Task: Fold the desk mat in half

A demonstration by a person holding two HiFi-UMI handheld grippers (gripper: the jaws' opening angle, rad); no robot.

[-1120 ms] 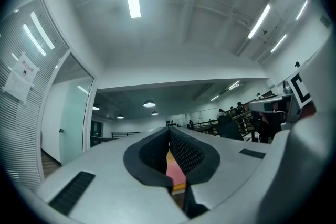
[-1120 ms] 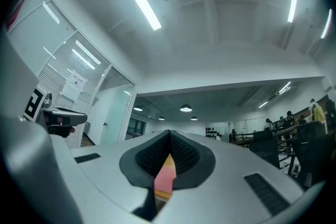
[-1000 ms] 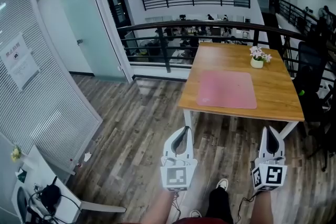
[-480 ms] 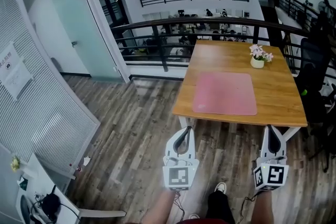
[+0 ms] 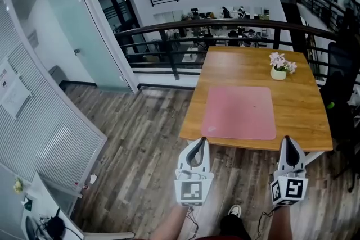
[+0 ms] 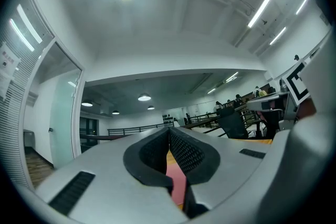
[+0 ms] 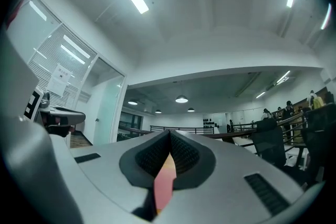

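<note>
A pink desk mat (image 5: 240, 112) lies flat and unfolded on the wooden table (image 5: 304, 112), near its front edge. My left gripper (image 5: 197, 143) hovers just short of the table's front edge, below the mat's left corner, jaws shut and empty. My right gripper (image 5: 287, 141) hangs level with it, below the mat's right corner, also shut with nothing held. In the left gripper view a sliver of the pink mat (image 6: 177, 182) shows through the closed jaws; the right gripper view shows the same mat (image 7: 164, 182) as a thin strip.
A white pot of flowers (image 5: 279, 67) stands at the table's back right. A black railing (image 5: 169, 36) runs behind the table. A dark office chair (image 5: 342, 87) sits to the right. A glass partition (image 5: 95, 36) and blinds stand at left, over a wood plank floor (image 5: 140, 149).
The table and mat have drawn closer and lower in the head view as I walk toward them. Both grippers stay shut and level with each other.
</note>
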